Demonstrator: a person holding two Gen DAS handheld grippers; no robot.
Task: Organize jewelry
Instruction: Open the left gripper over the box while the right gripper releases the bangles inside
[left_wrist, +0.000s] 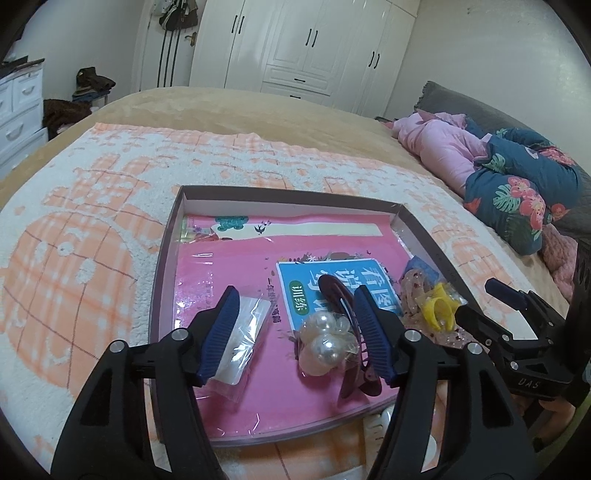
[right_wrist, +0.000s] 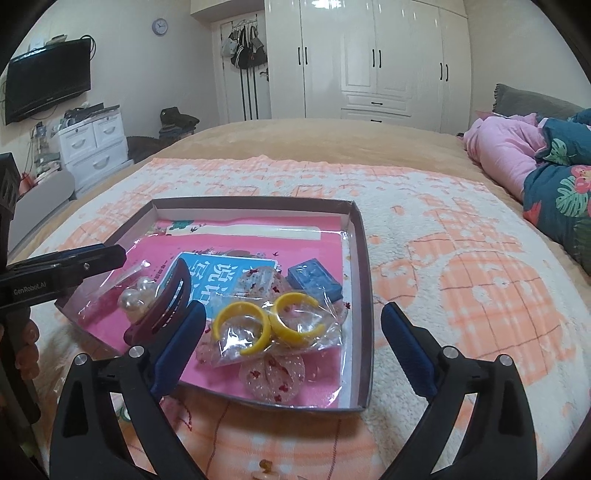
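Note:
A shallow brown-rimmed box (left_wrist: 168, 236) (right_wrist: 364, 236) with a pink printed liner lies on the bed. In it are a bag of large pearl beads (left_wrist: 325, 341) (right_wrist: 135, 293), a dark maroon hair clip (left_wrist: 345, 306) (right_wrist: 173, 291), a bag of yellow hoop earrings (left_wrist: 439, 310) (right_wrist: 273, 325), translucent speckled round pieces (right_wrist: 271, 376), a small blue box (right_wrist: 314, 278) and a small clear bag (left_wrist: 240, 339). My left gripper (left_wrist: 295, 325) is open, its fingers either side of the pearls. My right gripper (right_wrist: 295, 343) is open over the yellow hoops.
The box rests on a white and orange towel (left_wrist: 92, 229) (right_wrist: 461, 266) over a tan blanket. Folded pink and floral bedding (left_wrist: 509, 177) (right_wrist: 554, 173) lies at the right. White wardrobes (right_wrist: 369, 59) and drawers (right_wrist: 92, 144) stand beyond the bed.

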